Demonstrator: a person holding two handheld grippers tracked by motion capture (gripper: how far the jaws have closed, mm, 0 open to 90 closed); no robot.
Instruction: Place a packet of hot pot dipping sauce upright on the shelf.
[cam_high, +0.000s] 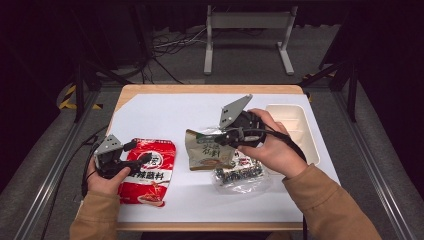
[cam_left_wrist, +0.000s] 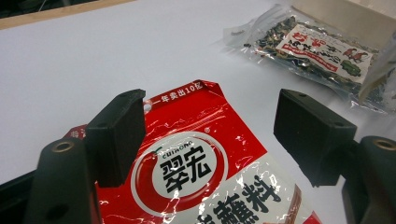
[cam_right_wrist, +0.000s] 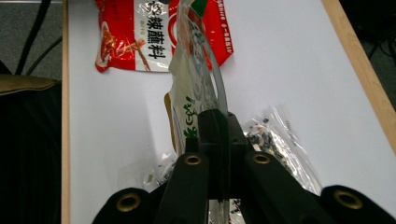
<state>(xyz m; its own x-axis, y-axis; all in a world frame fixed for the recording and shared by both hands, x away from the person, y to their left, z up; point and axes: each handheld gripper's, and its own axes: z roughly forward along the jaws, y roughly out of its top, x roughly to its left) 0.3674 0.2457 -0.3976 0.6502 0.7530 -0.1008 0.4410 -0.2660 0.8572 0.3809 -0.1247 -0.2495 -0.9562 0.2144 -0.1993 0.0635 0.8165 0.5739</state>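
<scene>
A red seasoning packet lies flat near the table's front left. My left gripper hovers over it with its jaws open; in the left gripper view the red packet shows between the two black fingers. A green and beige snack packet hangs lifted at mid-table, pinched at its right edge by my right gripper. In the right gripper view that gripper is shut on the green packet, which stands edge-on. A clear bag of dark bits lies under the right hand.
A cream rectangular tray stands at the right of the white table sheet. The clear bag lies next to it. Wooden table edges border the sheet, and a metal frame stands on the floor beyond.
</scene>
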